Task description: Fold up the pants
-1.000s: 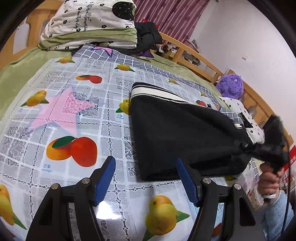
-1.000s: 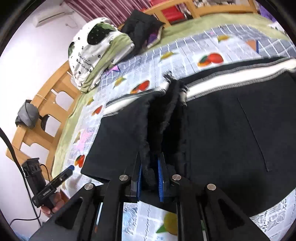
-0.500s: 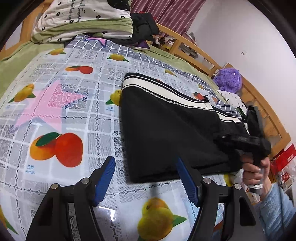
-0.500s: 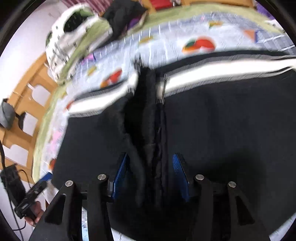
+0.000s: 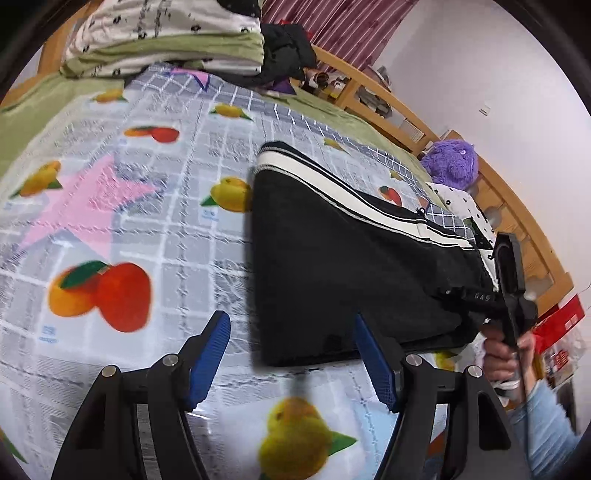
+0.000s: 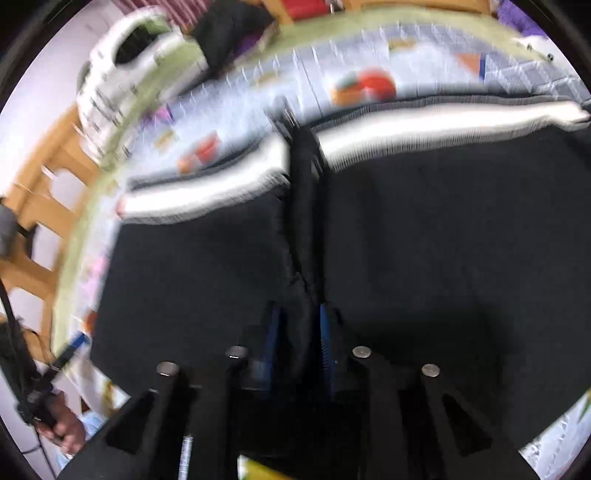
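The right gripper [image 6: 297,332] sits low in the middle of its own blurred view, its blue pads closing on a raised ridge of black fabric that runs up the middle of the pants [image 6: 424,229]; the fabric is between the pads, and they look pressed against it. Around the ridge the pants spread flat and dark over most of that frame, their white-striped waistband [image 6: 443,129] curving across the upper part.

The left gripper [image 5: 291,354] stands with its jaws wide apart at the bottom of its view, nothing between the pads, just above the fruit-print cloth [image 5: 110,221]. The near edge of the pants lies just beyond its right finger. At the right edge a hand [image 5: 506,354] holds the other gripper's handle. A purple plush toy [image 5: 450,162] sits upper right, folded bedding [image 5: 166,33] at the top left
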A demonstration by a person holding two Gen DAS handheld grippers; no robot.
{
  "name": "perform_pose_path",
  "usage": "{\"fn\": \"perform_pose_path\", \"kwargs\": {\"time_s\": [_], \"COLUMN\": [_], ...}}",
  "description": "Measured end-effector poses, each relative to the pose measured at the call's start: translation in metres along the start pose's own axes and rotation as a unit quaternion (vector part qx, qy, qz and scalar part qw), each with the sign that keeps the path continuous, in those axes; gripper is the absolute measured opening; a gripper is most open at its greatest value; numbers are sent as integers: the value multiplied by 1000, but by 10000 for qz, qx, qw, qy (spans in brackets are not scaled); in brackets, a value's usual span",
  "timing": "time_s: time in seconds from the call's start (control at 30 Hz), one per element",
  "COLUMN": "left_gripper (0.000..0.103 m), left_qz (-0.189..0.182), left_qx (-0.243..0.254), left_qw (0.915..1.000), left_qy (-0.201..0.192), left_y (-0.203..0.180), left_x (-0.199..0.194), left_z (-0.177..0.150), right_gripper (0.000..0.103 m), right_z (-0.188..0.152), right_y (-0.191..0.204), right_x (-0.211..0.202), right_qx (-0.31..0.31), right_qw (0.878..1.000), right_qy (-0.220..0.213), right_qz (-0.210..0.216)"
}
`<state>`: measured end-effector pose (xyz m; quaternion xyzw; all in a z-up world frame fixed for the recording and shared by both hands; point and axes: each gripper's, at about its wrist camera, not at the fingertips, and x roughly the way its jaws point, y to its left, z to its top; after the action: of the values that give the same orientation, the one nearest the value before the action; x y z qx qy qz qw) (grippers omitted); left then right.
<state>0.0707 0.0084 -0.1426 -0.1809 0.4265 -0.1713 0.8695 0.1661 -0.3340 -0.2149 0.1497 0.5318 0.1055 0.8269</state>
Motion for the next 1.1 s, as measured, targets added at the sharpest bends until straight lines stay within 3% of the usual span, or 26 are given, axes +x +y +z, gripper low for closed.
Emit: {"fn": "perform_pose_path", "kwargs": {"time_s": [0.2, 0.27, 0.3, 0.33, 0.37, 0.47, 0.63, 0.8, 0.97, 1.1], "left_gripper": [67, 67, 67, 67, 67, 67, 67, 66, 66, 65], "left_qz": [301, 494, 596, 727, 781, 710, 856, 789, 676, 553], "left_qx": [37, -17, 55, 187, 266, 278, 262, 232, 207, 287], "left_qw": [9995, 9984, 9980, 9970, 9963, 9966, 9960, 9961, 9972, 9980], "left_qy": [52, 280, 220, 177, 222, 326, -23, -311, -251, -46], "left_y": [0, 2, -1, -7, -11, -16, -24, -30, -31, -29], "left_x": [15, 31, 32, 31, 31, 20, -17, -46, -36, -8], "left_z": [-3, -7, -10, -11, -12, -14, -16, -11, 12, 34], "right_gripper": [27, 26, 29, 36, 36, 37, 37, 37, 42, 42], "right_z": [-25, -31, -37, -44, -47, -46, -57, -68, -89, -112], "right_y": [15, 25, 26, 19, 21, 24, 13, 9, 2, -28], "right_x": [-54, -45, -29, -26, -25, -46, -97, -129, -141, -129], "right_qx": [-364, -538, -600, -611, -659, -712, -360, -168, -49, 543], "right_qw": [9968, 9965, 9965, 9966, 9960, 9948, 9917, 9907, 9895, 9881], "right_qy": [-711, -536, -318, -262, -350, -416, -1025, -1014, -1166, -1176], "right_qz": [-99, -343, -491, -480, -501, -596, -681, -888, -853, -832]}}
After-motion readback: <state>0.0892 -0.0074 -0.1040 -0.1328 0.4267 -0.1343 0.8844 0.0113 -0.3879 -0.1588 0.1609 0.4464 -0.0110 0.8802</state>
